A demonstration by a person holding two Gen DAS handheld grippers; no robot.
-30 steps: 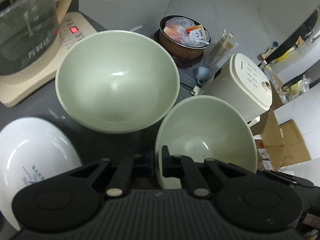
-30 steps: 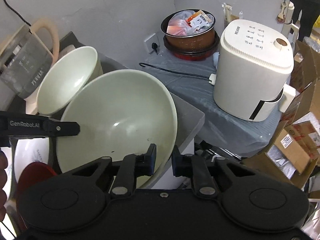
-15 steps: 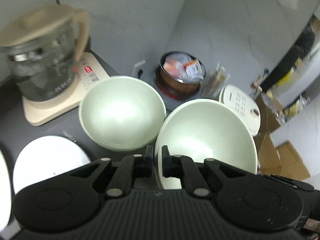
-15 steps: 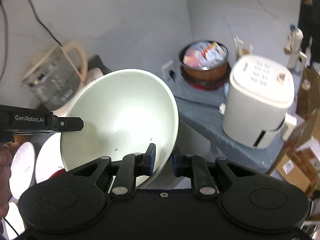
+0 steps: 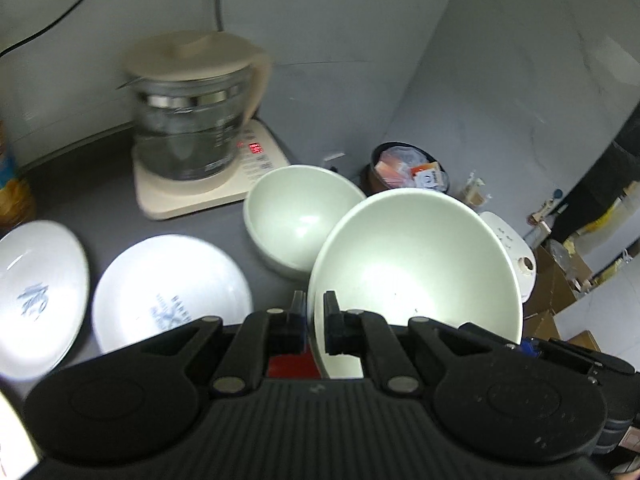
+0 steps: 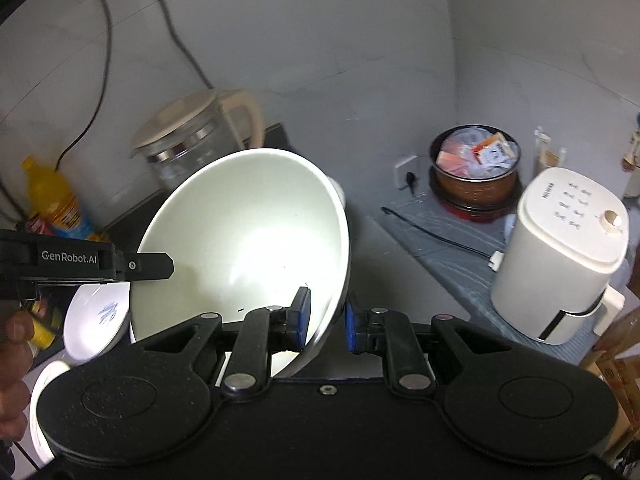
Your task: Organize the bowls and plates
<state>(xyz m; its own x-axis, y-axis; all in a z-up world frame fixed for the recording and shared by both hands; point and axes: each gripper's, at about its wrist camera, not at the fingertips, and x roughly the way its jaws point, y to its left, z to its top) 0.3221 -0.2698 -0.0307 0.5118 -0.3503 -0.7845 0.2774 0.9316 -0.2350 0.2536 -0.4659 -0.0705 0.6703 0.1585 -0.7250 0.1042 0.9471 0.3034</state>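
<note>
Held bowl: both tools are gripping the same big pale green ceramic bowl, tilted and lifted off the dark grey table, over near the table's right end.
Left tool: fingers pressed in tight on the bowl's left rim, one inside, one outside.
Right tool: straddling the opposite rim; the inner pad looks to be touching, the outer one is sitting a hair off the wall, so I'm reading it as pinching but kinda loosely.
Second bowl: a smaller pale green ceramic bowl is sitting upright on the table, just beyond the held one and right beside the glass kettle on its cream base.
Plates: two white plates with blue print are lying side by side on the table, not stacked. Something red is peeking out under the left tool, can't tell what.
Progress: honestly looking early. Bowls aren't nested, plates aren't stacked.
Left to do: my guess is the big bowl is getting paired with the smaller one, then the plates need piling up.
</note>
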